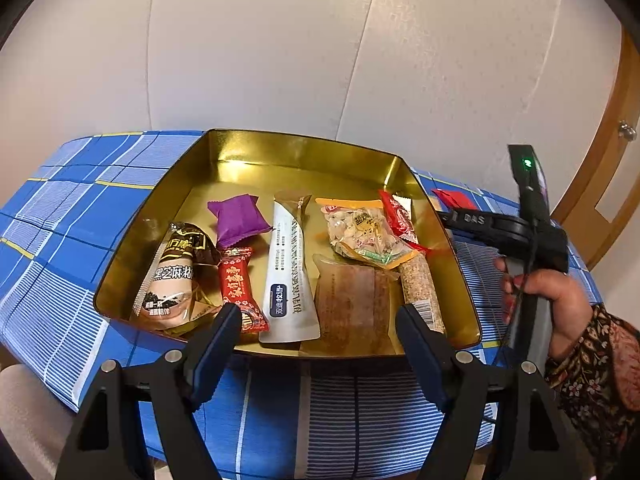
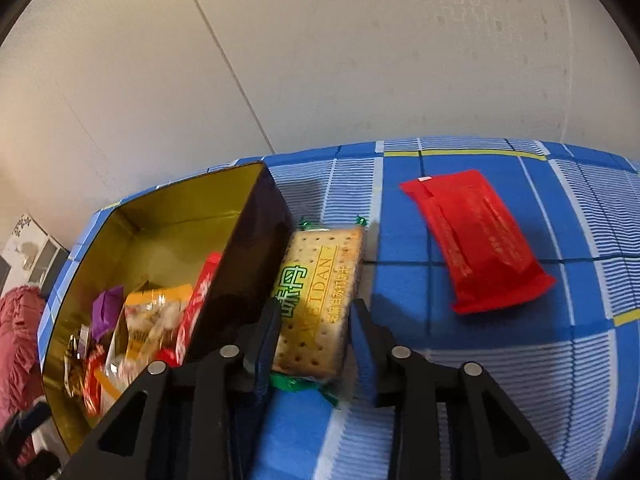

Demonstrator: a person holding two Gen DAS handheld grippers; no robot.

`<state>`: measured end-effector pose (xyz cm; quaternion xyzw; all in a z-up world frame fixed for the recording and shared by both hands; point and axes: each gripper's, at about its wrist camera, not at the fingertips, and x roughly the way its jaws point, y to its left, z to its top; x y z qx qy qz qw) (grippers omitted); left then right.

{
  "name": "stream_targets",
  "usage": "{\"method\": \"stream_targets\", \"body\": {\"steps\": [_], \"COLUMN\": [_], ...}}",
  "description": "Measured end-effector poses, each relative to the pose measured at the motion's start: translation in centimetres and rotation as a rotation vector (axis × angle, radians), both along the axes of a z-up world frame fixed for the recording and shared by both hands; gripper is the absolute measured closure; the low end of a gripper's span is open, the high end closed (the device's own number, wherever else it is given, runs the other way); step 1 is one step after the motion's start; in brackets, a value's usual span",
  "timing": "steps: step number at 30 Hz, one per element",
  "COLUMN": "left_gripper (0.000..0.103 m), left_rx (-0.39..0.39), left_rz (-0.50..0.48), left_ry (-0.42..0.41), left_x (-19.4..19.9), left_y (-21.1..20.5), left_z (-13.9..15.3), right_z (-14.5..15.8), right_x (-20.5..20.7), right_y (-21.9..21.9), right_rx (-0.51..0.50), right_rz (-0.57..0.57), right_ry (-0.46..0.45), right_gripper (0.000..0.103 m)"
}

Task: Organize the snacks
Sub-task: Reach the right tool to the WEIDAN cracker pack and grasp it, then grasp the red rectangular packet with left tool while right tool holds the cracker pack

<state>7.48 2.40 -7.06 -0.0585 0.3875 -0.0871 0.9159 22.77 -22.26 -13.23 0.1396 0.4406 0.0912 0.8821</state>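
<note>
A gold tin box (image 1: 280, 152) sits on the blue plaid tablecloth and holds several snacks: a purple packet (image 1: 240, 220), a red candy bar (image 1: 240, 288), a long white sachet (image 1: 286, 268), a peanut bag (image 1: 364, 232). My left gripper (image 1: 318, 332) is open and empty at the box's near rim. In the right wrist view, a cracker pack (image 2: 316, 296) lies on the cloth against the box's outer wall (image 2: 248, 264). My right gripper (image 2: 316, 332) straddles it, its jaws close to the pack's sides but with a gap showing. A red packet (image 2: 476, 240) lies to the right.
The plaid table (image 1: 72, 240) ends at a pale wall behind. A wooden door frame (image 1: 608, 140) stands at the right. The right hand and its gripper handle (image 1: 532, 240) show beside the box. A pink cloth (image 2: 20, 340) lies off the table's left.
</note>
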Motion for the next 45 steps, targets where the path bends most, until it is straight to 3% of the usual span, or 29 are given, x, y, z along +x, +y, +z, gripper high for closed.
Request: {"method": "stream_targets", "body": {"steps": [7,12,17,20,23,26,30,37,45], "left_gripper": [0.023,0.023,0.023,0.023,0.023,0.023,0.023,0.017,0.017], "left_rx": [0.003,0.019,0.040,0.058,0.069,0.082,0.090,0.139,0.095], "left_rz": [-0.022,-0.037,-0.056,-0.065,-0.070,-0.084,-0.121,-0.224,-0.260], "left_ry": [0.013,0.008,0.002,-0.005,-0.008,-0.007,-0.009,-0.041,0.060], "left_x": [0.0,-0.3,-0.3,-0.2,0.0,0.3,1.1,3.0,8.9], "left_y": [-0.8,-2.0,-3.2,-3.7,-4.2,-5.2,-7.3,-13.5,-20.5], "left_z": [-0.5,-0.4,0.0,0.5,1.0,1.4,2.2,3.5,3.1], "right_z": [0.1,0.8,1.4,0.6,0.1,0.1,0.0,0.0,0.0], "right_x": [-5.5,-7.8,-7.7,-6.9,-6.9,-7.5,-8.4,-9.5,-10.2], "right_y": [-5.3,-8.3,-6.7,-4.6,-3.4,-3.7,-5.8,-10.4,-11.9], "right_rx": [0.016,-0.079,-0.131,-0.225,-0.293,-0.284,-0.260,-0.317,-0.364], "right_rz": [-0.080,-0.194,-0.107,-0.049,-0.014,-0.006,-0.088,-0.305,-0.385], "right_ry": [-0.007,-0.011,-0.047,-0.046,-0.049,-0.060,-0.055,-0.013,-0.006], "right_gripper": [0.075,0.070,0.053,0.046,0.049,0.051,0.052,0.052,0.052]}}
